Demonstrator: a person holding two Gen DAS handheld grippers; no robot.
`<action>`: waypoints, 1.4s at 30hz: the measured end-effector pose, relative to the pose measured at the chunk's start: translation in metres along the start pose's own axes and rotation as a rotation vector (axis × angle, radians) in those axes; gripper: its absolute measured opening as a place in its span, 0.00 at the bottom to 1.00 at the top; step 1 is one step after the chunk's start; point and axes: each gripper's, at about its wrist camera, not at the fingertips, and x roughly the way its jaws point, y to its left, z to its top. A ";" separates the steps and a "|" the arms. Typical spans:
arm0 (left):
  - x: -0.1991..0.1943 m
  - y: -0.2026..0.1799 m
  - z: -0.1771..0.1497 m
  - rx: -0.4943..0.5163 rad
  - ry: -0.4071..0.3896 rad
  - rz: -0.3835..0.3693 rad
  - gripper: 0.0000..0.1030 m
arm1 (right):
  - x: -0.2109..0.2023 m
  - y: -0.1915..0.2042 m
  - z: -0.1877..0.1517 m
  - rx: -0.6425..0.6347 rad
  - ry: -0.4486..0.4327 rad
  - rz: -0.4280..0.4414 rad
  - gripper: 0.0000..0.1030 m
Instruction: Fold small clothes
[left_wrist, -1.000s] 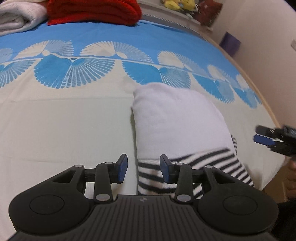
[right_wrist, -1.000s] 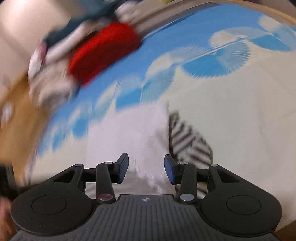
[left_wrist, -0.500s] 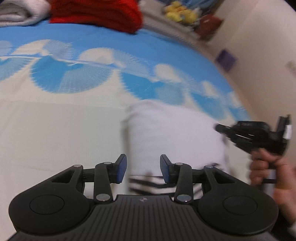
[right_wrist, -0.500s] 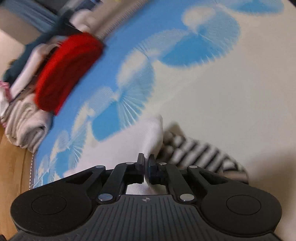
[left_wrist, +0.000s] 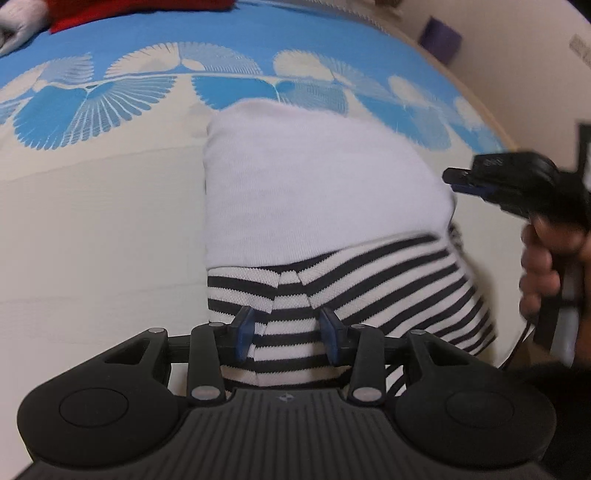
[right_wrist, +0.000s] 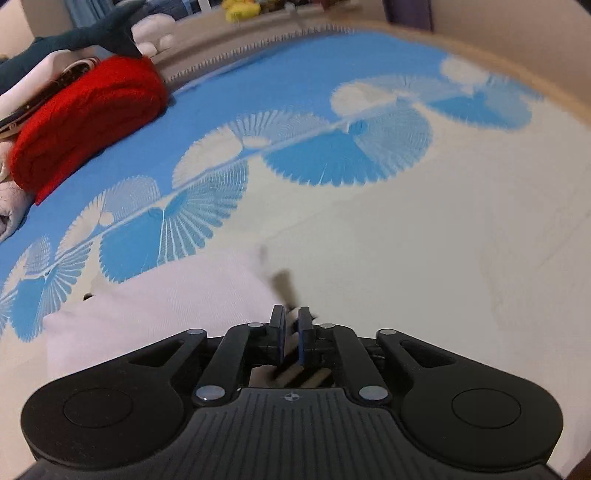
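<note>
On the bed, near its front edge, a small garment (left_wrist: 317, 199) lies on the blue-and-cream fan-patterned sheet (left_wrist: 92, 206), its white part already doubled over and smooth, the black-and-white striped part (left_wrist: 369, 284) poking out below it towards me. So at least one fold looks done, and I'd judge the job is somewhere in the middle: the striped end has yet to be tucked or turned over, and the bundle is not yet a tidy packet. The left gripper (left_wrist: 288, 334) hovers low over the striped end with its jaws standing apart, the cloth beneath and between them but not pinched. The right gripper (right_wrist: 291, 334) sits at the garment's right edge, its jaws nearly together and just easing open; a blurred bit of striped cloth shows between the pads, so it looks to be letting go rather than gripping. At the head of the bed sits a folded red knit (right_wrist: 85, 118) beside other piled things, well apart from the work
</note>
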 end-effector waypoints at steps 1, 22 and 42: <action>-0.003 0.001 0.000 -0.011 -0.010 0.000 0.42 | -0.009 -0.001 0.001 0.001 -0.034 0.015 0.14; 0.006 0.033 0.062 -0.259 -0.049 -0.028 0.87 | -0.020 -0.039 -0.020 -0.175 0.184 0.171 0.81; 0.062 0.060 0.111 -0.331 -0.095 -0.251 0.43 | 0.022 -0.037 -0.012 0.065 0.292 0.261 0.07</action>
